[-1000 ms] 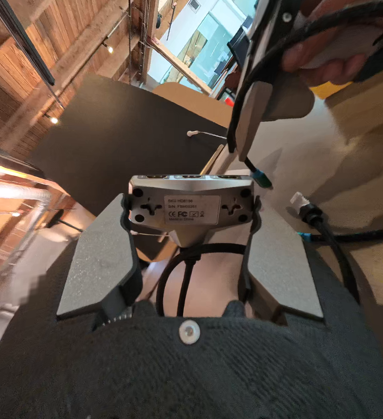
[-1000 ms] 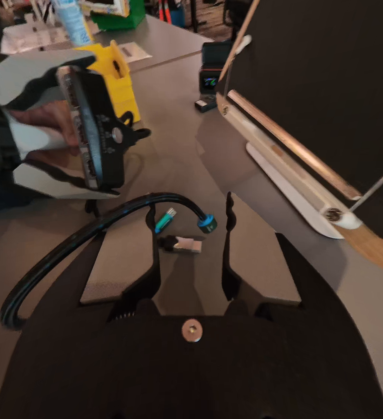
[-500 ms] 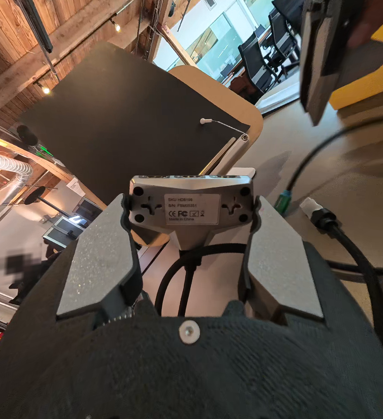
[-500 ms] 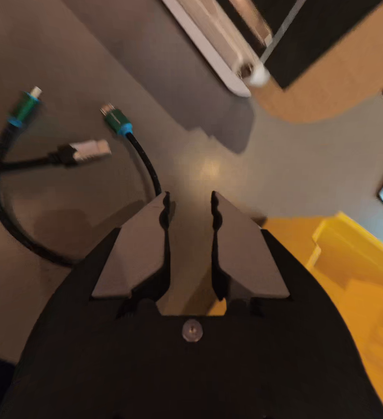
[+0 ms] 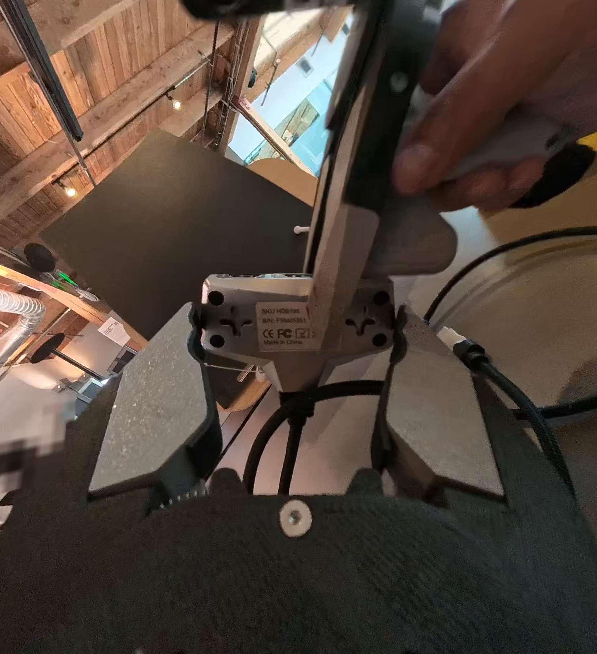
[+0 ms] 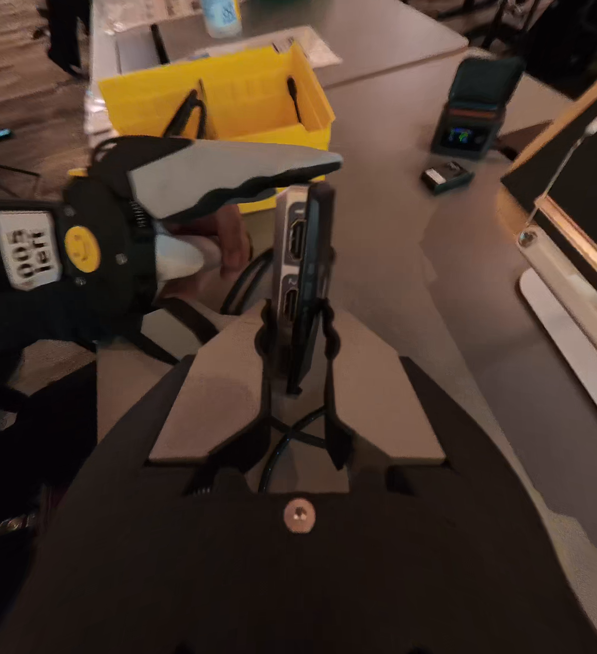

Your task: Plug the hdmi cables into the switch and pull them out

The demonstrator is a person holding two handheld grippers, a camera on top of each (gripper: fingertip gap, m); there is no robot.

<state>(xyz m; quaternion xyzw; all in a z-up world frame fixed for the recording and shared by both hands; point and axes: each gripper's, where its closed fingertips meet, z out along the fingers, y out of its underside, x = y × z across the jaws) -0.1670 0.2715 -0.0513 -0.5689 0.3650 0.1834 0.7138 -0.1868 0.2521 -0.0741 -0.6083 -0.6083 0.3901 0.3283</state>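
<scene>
My left gripper [image 5: 297,318] is shut on the silver HDMI switch [image 5: 233,322] and holds it by its two ends above the table, label side towards the camera. My right gripper [image 6: 295,318] comes in from above and clamps the switch [image 6: 300,265] across its flat faces at one end. Its fingers [image 5: 339,265] cover the switch's right half. Two empty ports face the right wrist camera. A white-tipped HDMI plug [image 5: 449,334] on a black cable lies loose on the table to the right. The switch's own black lead [image 5: 290,407] hangs below it.
A yellow bin [image 6: 219,88] stands behind the left gripper's upper finger [image 6: 237,166]. A black board on a wooden stand [image 6: 590,177] lies to the right. A small dark device with a screen [image 6: 467,134] and a black block [image 6: 445,177] sit farther back. A thin black cable [image 5: 502,254] arcs over the grey table [image 6: 431,318]. Left and right tips are no more than a few centimetres apart.
My right gripper swung back from the loose cables on the table to the switch and closed onto its end. My left gripper kept its hold on the switch.
</scene>
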